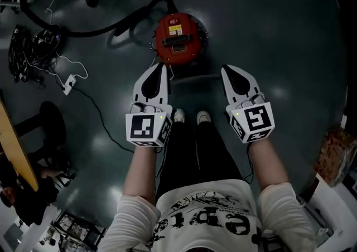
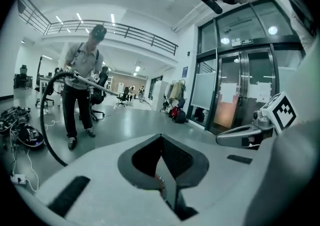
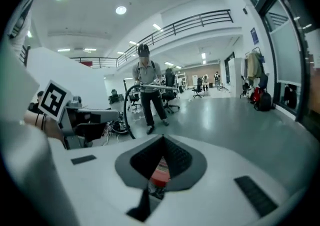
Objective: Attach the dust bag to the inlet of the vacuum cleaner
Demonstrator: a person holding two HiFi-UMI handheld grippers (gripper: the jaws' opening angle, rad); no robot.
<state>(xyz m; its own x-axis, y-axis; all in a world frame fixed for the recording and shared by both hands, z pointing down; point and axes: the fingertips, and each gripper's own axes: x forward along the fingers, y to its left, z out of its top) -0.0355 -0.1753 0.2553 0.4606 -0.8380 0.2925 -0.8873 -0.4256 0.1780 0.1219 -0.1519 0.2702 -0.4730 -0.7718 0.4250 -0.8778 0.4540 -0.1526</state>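
Observation:
The red round vacuum cleaner (image 1: 178, 39) stands on the dark floor, its black hose (image 1: 111, 25) curling off to the left. I see no dust bag in any view. My left gripper (image 1: 162, 68) hangs above the floor just left of the cleaner's near side, jaws together and empty. My right gripper (image 1: 225, 70) is level with it to the right, also shut with nothing held. In the left gripper view the jaws (image 2: 161, 136) meet at a point. In the right gripper view the red cleaner (image 3: 161, 172) shows through the gap behind the shut jaws (image 3: 163, 137).
White cables and a power strip (image 1: 70, 83) lie left beside black gear (image 1: 33, 50). A wooden tabletop edge (image 1: 17, 150) is at the far left, a box (image 1: 334, 156) at the right. Another person (image 3: 147, 87) stands far off holding a hose. Glass doors (image 2: 240, 90) are to the right.

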